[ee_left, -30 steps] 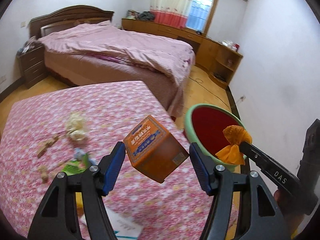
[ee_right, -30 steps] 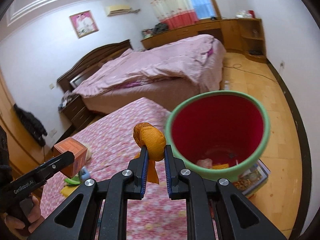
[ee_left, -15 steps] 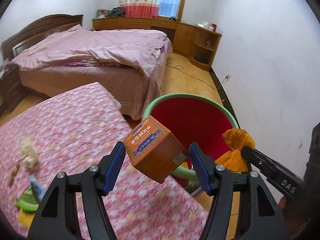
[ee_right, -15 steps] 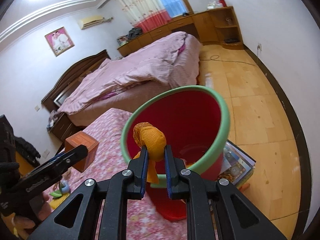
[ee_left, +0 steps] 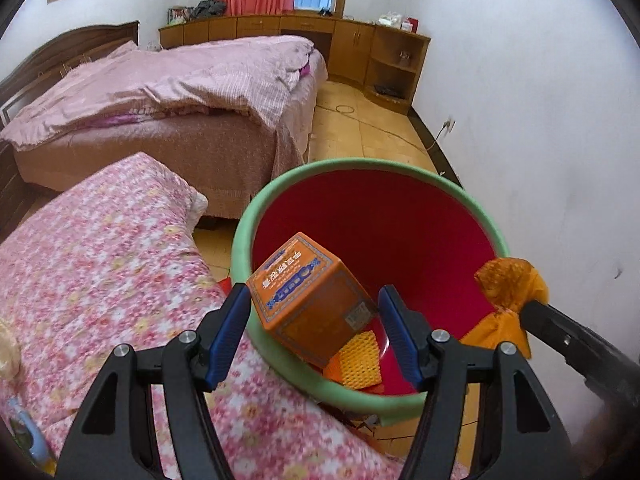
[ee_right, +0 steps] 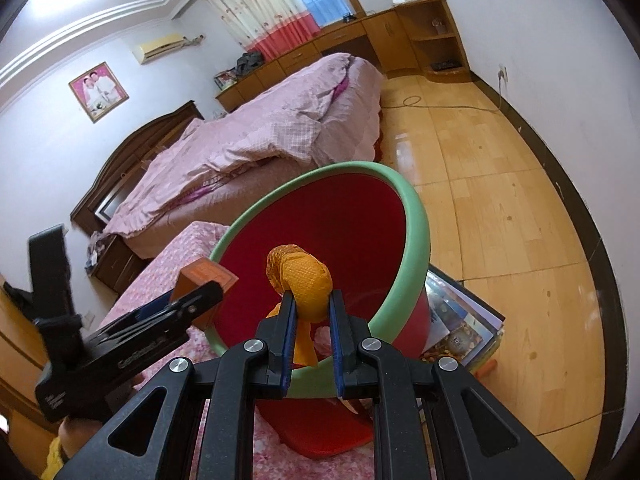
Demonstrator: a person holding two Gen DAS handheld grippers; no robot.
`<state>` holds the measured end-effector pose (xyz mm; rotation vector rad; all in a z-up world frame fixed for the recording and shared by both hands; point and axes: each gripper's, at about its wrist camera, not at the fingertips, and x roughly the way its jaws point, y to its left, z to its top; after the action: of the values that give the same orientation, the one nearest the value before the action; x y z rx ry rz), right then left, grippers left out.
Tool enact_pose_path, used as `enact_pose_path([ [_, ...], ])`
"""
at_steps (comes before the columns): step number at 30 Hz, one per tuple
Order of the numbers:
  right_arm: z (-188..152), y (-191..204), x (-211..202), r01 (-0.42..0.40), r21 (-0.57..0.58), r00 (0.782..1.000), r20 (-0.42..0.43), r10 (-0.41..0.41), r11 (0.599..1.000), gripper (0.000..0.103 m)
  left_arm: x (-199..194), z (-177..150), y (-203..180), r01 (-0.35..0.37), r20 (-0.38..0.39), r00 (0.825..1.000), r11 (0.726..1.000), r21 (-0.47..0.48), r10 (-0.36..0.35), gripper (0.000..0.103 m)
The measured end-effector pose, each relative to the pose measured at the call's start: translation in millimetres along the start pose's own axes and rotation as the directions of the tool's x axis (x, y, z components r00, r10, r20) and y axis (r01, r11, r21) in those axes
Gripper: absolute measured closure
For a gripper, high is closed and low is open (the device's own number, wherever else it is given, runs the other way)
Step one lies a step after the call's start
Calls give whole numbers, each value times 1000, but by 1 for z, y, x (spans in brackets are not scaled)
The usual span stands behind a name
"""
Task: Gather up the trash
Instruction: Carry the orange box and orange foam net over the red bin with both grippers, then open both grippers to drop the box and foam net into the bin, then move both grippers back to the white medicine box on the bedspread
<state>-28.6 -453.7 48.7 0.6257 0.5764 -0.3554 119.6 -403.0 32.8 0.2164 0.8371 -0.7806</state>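
Note:
A red bin with a green rim (ee_left: 280, 184) (ee_right: 416, 216) stands on the floor beside the flowered table (ee_left: 100, 248). My left gripper (ee_left: 316, 320) is shut on an orange box (ee_left: 308, 296) and holds it over the bin's near rim. The box also shows in the right wrist view (ee_right: 204, 276). My right gripper (ee_right: 310, 312) is shut on an orange net wrapper (ee_right: 304, 280) above the bin's mouth; it also shows in the left wrist view (ee_left: 508, 284). Orange net pieces (ee_left: 358, 354) lie inside the bin.
A bed with a pink quilt (ee_left: 180, 80) stands behind the table. Wooden cabinets (ee_left: 360, 48) line the far wall. Magazines (ee_right: 460, 320) lie on the wooden floor by the bin. More scraps (ee_left: 24, 432) sit at the table's left edge.
Both grippers have moved right from over the table to above the bin, carrying the box and the net wrapper. The bin now fills much more of both views.

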Motion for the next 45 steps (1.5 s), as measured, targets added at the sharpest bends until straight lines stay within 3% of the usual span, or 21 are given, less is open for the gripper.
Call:
enact_pose_path([
  [8, 2, -8, 11, 9, 10, 1000, -9, -9, 1000, 88, 21, -1, 1, -74, -26, 997, 997, 14, 74, 37],
  [13, 1, -11, 18, 16, 16, 1000, -18, -15, 1000, 87, 30, -5, 13, -45, -79, 996, 997, -67, 40, 37],
  [17, 3, -13, 25, 23, 14, 999, -28, -22, 1000, 85, 27, -7, 13, -39, -76, 997, 997, -72, 33, 37],
  [23, 7, -11, 35, 30, 23, 999, -31, -29, 999, 82, 2, -11, 10, -28, -46, 999, 998, -56, 25, 37],
  [30, 6, -10, 33, 3, 34, 1000, -28, -2, 999, 71, -35, -13, 11, -34, -20, 999, 997, -66, 33, 37],
  [38, 1, 1, 15, -34, 29, 999, -9, 34, 999, 53, -78, -21, 19, -61, -2, 998, 993, -106, 61, 37],
  [45, -6, 12, -6, -41, 10, 999, -9, 42, 999, 48, -113, -32, 27, -107, 11, 994, 986, -129, 109, 37],
])
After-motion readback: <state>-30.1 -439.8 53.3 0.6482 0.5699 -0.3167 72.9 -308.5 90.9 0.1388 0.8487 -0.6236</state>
